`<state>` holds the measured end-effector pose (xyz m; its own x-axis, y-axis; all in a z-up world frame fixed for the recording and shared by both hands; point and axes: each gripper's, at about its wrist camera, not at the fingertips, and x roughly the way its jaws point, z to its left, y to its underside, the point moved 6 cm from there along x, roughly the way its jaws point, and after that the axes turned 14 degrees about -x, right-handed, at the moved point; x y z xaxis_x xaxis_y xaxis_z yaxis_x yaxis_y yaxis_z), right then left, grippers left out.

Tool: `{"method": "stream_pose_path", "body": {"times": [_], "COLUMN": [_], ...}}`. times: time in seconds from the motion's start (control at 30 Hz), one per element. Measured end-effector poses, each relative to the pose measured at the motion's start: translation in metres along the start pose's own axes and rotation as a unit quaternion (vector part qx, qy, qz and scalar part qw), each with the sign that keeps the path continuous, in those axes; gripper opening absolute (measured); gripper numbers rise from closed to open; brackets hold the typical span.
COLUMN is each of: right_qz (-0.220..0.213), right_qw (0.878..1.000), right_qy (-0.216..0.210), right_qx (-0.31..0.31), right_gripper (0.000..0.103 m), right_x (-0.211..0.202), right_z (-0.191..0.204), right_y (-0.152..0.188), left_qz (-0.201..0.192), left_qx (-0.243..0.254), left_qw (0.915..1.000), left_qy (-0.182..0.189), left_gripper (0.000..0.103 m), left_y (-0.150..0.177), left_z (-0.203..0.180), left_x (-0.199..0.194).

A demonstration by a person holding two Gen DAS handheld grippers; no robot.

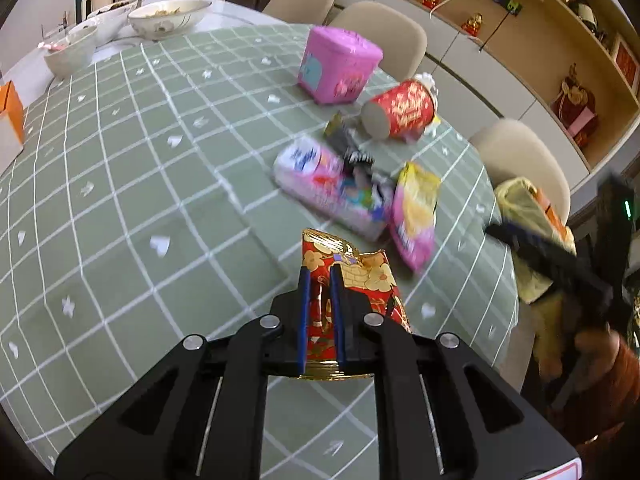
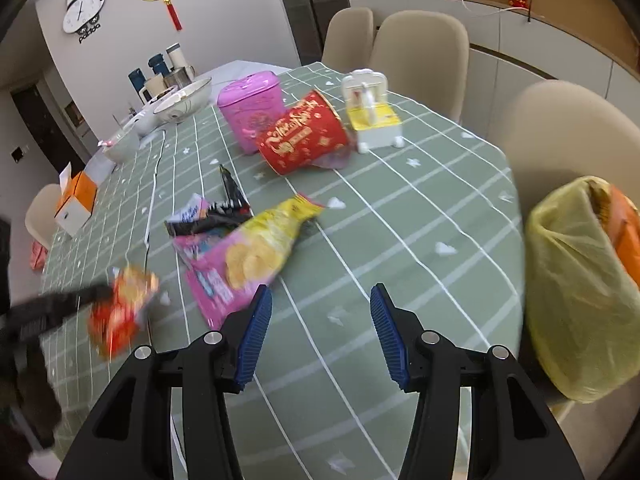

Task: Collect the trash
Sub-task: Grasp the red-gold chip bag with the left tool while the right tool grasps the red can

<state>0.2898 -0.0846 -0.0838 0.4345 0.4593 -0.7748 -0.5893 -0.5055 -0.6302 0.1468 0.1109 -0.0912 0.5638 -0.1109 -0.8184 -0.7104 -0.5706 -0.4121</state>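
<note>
My left gripper (image 1: 320,270) is shut on a red and gold snack wrapper (image 1: 360,280), held above the green checked tablecloth (image 1: 120,200). The right wrist view shows the same wrapper (image 2: 120,312) blurred at the left in the left gripper (image 2: 108,290). My right gripper (image 2: 320,296) stands open over the cloth with nothing between its fingers, just right of a pink and yellow chip bag (image 2: 248,256). A black wrapper (image 2: 216,216), a tipped red paper cup (image 2: 304,136) and a pink packet (image 1: 316,176) lie further on. A bin lined with a yellow bag (image 2: 576,288) stands at the table's right edge.
A pink tin (image 2: 252,108) and a white and yellow toy (image 2: 372,116) stand behind the red cup. Bowls (image 1: 168,16) and mugs crowd the far end, with an orange box (image 2: 76,204) at the left. Beige chairs (image 2: 424,44) line the far side.
</note>
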Motion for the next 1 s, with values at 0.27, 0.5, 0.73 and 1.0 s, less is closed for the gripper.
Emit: {"method": "stream_pose_path", "body": {"times": [0.27, 0.5, 0.73, 1.0], "right_qz": [-0.071, -0.034, -0.007, 0.001], "right_qw": [0.993, 0.996, 0.991, 0.989], "right_qy": [0.037, 0.011, -0.087, -0.126], "right_qx": [-0.09, -0.087, -0.101, -0.08], "right_gripper": [0.049, 0.049, 0.033, 0.033], "right_x": [0.027, 0.099, 0.091, 0.095], "right_z": [-0.009, -0.029, 0.02, 0.059], "right_y": [-0.101, -0.149, -0.117, -0.095], "left_qz": [0.009, 0.017, 0.019, 0.022], "left_qx": [0.002, -0.006, -0.029, -0.032], "left_qw": [0.9999, 0.9998, 0.9994, 0.9992], "left_qy": [0.004, 0.002, 0.007, 0.01], "left_gripper": [0.009, 0.009, 0.009, 0.009], "left_y": [0.0, 0.004, 0.004, 0.006], "left_z": [0.014, 0.021, 0.032, 0.033], "left_x": [0.008, 0.019, 0.018, 0.015]}}
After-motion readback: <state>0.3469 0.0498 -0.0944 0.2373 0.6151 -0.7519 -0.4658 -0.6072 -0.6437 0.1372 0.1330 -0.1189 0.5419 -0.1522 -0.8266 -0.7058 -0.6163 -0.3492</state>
